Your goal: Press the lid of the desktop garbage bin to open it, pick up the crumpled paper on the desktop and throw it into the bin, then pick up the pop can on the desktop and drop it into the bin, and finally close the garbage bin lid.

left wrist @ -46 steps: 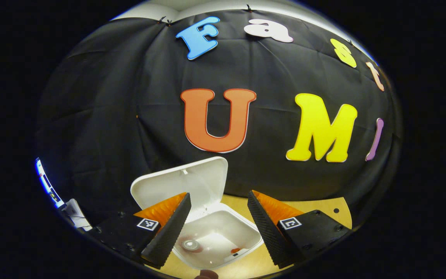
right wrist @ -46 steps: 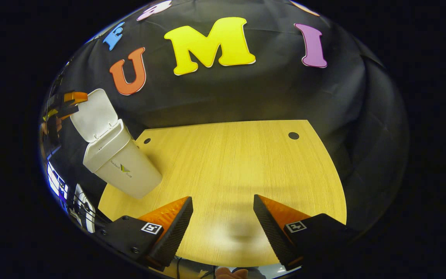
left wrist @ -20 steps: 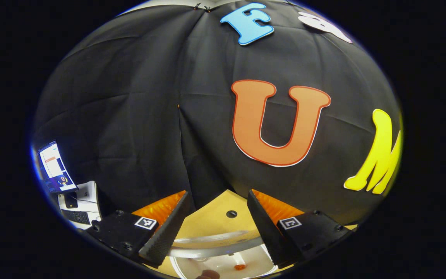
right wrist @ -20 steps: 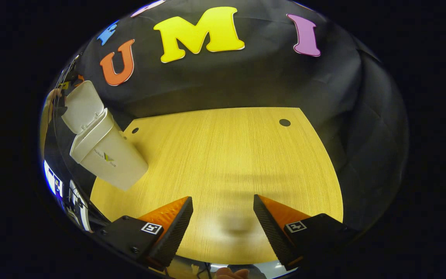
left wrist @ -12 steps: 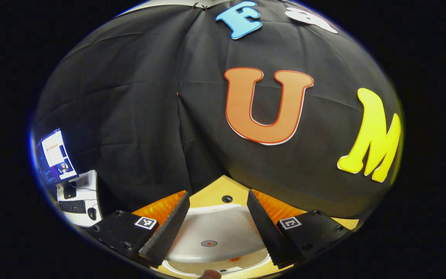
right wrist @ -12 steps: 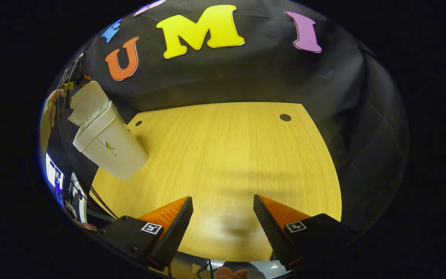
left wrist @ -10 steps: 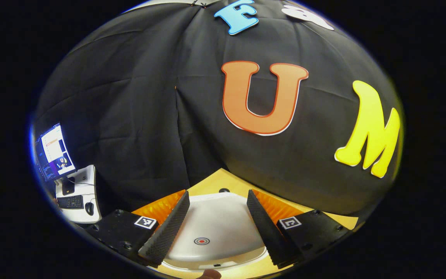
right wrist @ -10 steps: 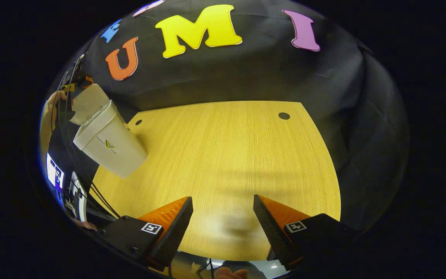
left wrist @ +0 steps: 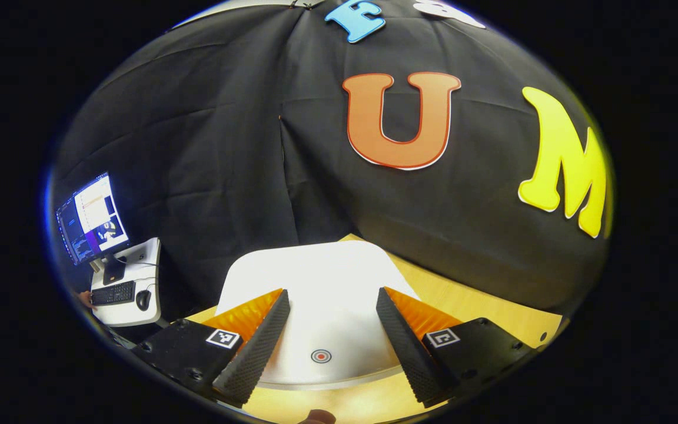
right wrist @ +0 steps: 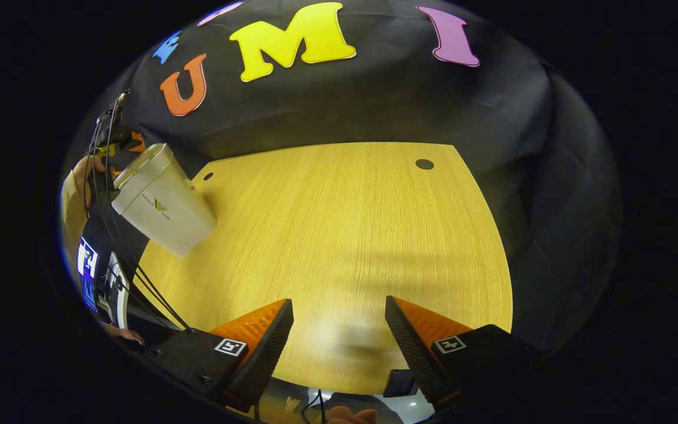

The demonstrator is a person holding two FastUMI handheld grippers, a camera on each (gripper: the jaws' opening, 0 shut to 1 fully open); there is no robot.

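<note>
In the left gripper view, the left gripper [left wrist: 327, 333] hangs just above the white lid [left wrist: 315, 282] of the garbage bin [left wrist: 327, 377], its fingers [left wrist: 256, 347] spread wide with nothing between them. The lid lies flat across the bin's top, so it looks closed, and a small red ring mark [left wrist: 321, 356] sits near its front edge (likely the press point). The lid looks like thin, stiff, smooth plastic: it should give under a light push and needs no grasp, only a fingertip pressed flat on that mark. Off to the side stand a monitor [left wrist: 92, 218] and a keyboard [left wrist: 113, 292].

In the right gripper view, the right gripper [right wrist: 339, 341] hovers over the bare wooden desk [right wrist: 345, 235], fingers also wide apart and empty. The bin [right wrist: 162, 206] stands at the desk's far left corner, a light, tapered, hollow shell that would probably slide or tip if shoved sideways, so any push is best aimed straight down. Beside it are the other gripper [right wrist: 130, 141] and the hand [right wrist: 80, 171] holding it. No paper or can lies on the desk, so both are presumably inside.
</note>
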